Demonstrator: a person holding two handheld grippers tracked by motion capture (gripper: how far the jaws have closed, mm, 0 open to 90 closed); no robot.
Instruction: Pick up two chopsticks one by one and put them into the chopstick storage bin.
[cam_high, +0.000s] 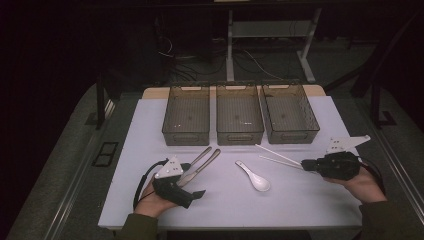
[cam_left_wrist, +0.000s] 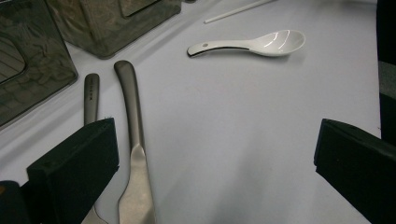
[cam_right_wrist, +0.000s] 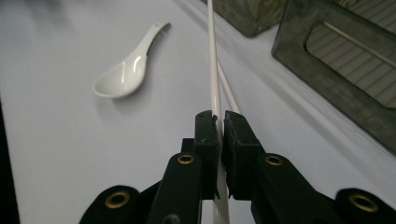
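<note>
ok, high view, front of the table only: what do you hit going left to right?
left claw → metal cutlery pair → white spoon → white chopsticks → right claw

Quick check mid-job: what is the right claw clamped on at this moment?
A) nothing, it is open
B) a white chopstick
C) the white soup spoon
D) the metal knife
B: in the right gripper view, the right claw is shut on a white chopstick, with the second chopstick lying beside it.
</note>
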